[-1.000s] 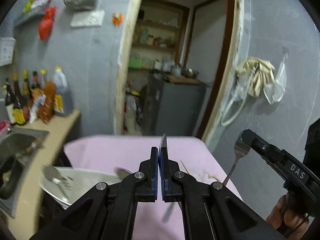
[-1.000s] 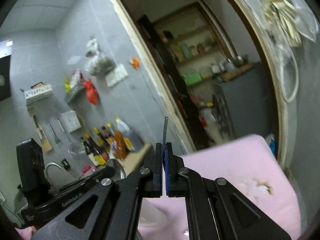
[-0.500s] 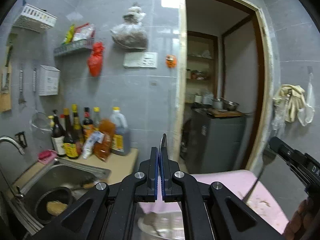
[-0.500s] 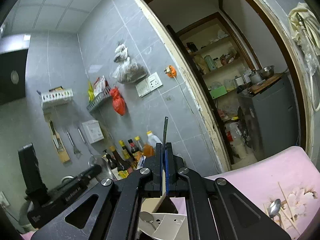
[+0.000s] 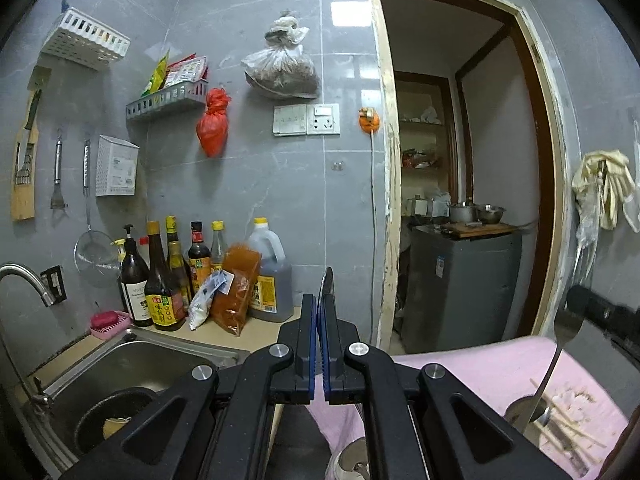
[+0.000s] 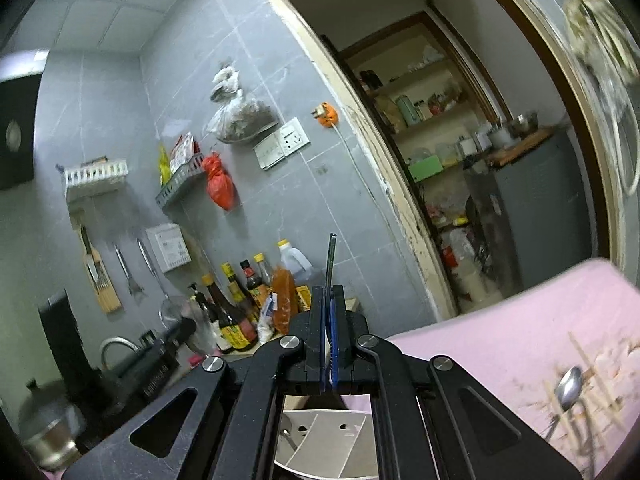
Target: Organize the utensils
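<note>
My left gripper [image 5: 320,304] is shut on a thin metal spoon [image 5: 327,280], seen edge-on and sticking up past the fingertips. In the right wrist view that gripper [image 6: 188,326] is blurred at the left, with the spoon bowl [image 6: 202,330] at its tip. My right gripper [image 6: 329,296] is shut on a fork [image 6: 331,256], also edge-on. The left wrist view shows the fork [image 5: 566,326] held near its head by the right gripper [image 5: 578,300], handle hanging down. A white divided utensil holder [image 6: 320,436] stands right below the right gripper.
A pink cloth table [image 6: 500,344] carries a loose spoon [image 6: 570,384] and chopsticks [image 5: 568,432]. At the left are a steel sink [image 5: 132,364] with a dark pan, a faucet [image 5: 24,280] and sauce bottles [image 5: 160,284]. A doorway [image 5: 460,160] opens behind the table.
Both views have swung left, from the doorway and pink table toward the sink and bottles. The divided holder has come into view under the right gripper. Both grips are unchanged.
</note>
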A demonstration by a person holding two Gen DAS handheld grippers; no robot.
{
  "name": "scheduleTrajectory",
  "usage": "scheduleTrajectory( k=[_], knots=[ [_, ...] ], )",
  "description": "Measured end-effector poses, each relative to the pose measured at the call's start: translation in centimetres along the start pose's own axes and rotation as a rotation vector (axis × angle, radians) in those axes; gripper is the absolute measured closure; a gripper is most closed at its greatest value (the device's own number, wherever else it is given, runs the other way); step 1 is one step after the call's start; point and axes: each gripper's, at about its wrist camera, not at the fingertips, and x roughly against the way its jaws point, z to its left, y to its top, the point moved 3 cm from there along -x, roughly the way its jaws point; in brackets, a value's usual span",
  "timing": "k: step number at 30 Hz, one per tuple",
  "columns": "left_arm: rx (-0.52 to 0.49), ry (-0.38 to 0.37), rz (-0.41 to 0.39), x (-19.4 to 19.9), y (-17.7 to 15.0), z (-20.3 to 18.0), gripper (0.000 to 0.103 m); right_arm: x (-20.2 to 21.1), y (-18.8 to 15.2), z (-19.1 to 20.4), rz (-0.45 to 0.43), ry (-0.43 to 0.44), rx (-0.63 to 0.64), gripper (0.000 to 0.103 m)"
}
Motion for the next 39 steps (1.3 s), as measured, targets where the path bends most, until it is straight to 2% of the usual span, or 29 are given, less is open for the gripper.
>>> scheduleTrajectory(
  k=[10, 18, 25, 30, 32, 35, 37, 39],
  knots=[
    [-0.083, 0.031, -0.009, 0.1, -2.7, -1.8, 0.101, -1.8, -4.0, -1.7, 0.082, -0.003, 0.001, 0.1],
    [-0.08, -0.007, 0.042, -0.5, -5.1, -2.6, 0.101, -2.9, -6.2, -2.2, 0.171, -0.013, 0.023, 0.1],
    [-0.045, -0.116, 0.12, -0.7, -6.4, -2.6, 0.098, -2.9, -6.5, -2.4, 0.216, -0.021, 0.037, 0.099],
    [0.062, -0.251, 0.218, -1.1, -6.4, -1.8, 0.095, -2.3, -5.7, -2.2, 0.223, -0.023, 0.028, 0.099],
    [0.11, -0.288, 0.261, -1.5, -6.5, -1.4, 0.091, -1.7, -5.1, -2.1, 0.215, -0.021, 0.029, 0.099],
    [0.156, -0.314, 0.294, -1.7, -6.5, -1.0, 0.075, -1.0, -4.0, -1.9, 0.206, -0.021, 0.032, 0.098],
    [0.178, -0.325, 0.297, -1.5, -6.2, -0.9, 0.06, -0.5, -3.2, -1.9, 0.198, -0.027, 0.033, 0.097],
    [0.187, -0.33, 0.3, -1.2, -5.7, -1.1, 0.059, 0.3, -2.3, -2.2, 0.185, -0.038, 0.036, 0.089]
  ],
)
